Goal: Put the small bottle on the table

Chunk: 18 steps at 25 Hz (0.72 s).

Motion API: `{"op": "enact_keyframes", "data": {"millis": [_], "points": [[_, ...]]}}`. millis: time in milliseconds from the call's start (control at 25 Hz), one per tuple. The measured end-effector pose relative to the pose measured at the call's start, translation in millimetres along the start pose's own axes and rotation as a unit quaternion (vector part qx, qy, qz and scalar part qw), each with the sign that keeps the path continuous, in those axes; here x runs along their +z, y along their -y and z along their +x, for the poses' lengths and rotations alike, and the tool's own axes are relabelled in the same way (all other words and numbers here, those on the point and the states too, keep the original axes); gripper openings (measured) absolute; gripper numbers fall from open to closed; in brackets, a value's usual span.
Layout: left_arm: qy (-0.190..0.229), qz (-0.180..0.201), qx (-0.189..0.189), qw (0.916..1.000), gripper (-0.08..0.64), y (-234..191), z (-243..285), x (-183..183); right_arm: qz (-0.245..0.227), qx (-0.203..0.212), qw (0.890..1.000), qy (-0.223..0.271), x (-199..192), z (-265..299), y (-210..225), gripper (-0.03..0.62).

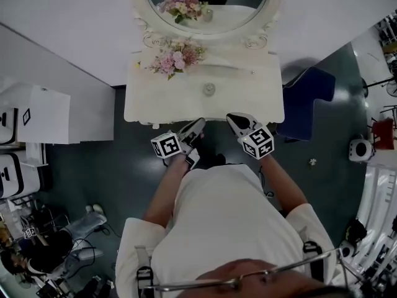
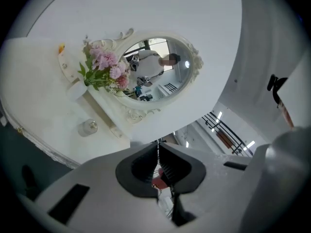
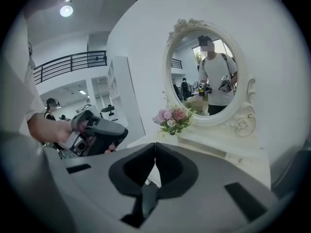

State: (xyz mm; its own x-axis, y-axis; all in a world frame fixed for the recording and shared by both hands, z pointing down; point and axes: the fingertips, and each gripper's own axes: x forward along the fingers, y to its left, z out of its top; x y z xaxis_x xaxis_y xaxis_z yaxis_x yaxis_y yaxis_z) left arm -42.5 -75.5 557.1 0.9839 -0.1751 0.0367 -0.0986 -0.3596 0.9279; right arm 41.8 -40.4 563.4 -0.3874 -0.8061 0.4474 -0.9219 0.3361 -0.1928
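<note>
— White dressing table (image 1: 254,98) is picked up in the head view, and the small bottle (image 1: 209,89) is seen standing upright on its top, about midway between the side edges and set back from the front edge.

— Confirmed. The flowers (image 1: 173,59) are placed toward the back left corner, below the oval mirror (image 1: 208,5), and the bottle is parted from them by bare tabletop.

— And the tongs?

— The left gripper (image 1: 200,125) is held at the front edge, its body out over the dark floor (image 1: 124,166). Its jaws are pressed together, and nothing is pinched.

— The other one?

— The right gripper (image 1: 233,119) is held just beside it at the same edge. Its jaws are likewise closed tight on nothing. The bottle is touched by neither and is left well apart from both.
</note>
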Motion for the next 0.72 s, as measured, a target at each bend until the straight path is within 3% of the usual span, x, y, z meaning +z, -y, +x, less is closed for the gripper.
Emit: {"op": "enact_keyframes", "data": {"millis": [240, 440, 720], "points": [[0.013, 0.081, 0.033, 0.9961, 0.003, 32, -17, -18, -0.015, 0.001, 1.000, 0.017, 5, -46, -12, 0.006], [0.010, 0.167, 0.059, 0.9842, 0.003, 54, -30, -21, -0.041, -0.003, 0.999, 0.026, 11, -61, -20, 0.006], [-0.001, 0.228, 0.065, 0.9716, 0.003, 63, -53, -11, -0.073, -0.017, 0.997, 0.022, 18, -62, -37, 0.006]]}}
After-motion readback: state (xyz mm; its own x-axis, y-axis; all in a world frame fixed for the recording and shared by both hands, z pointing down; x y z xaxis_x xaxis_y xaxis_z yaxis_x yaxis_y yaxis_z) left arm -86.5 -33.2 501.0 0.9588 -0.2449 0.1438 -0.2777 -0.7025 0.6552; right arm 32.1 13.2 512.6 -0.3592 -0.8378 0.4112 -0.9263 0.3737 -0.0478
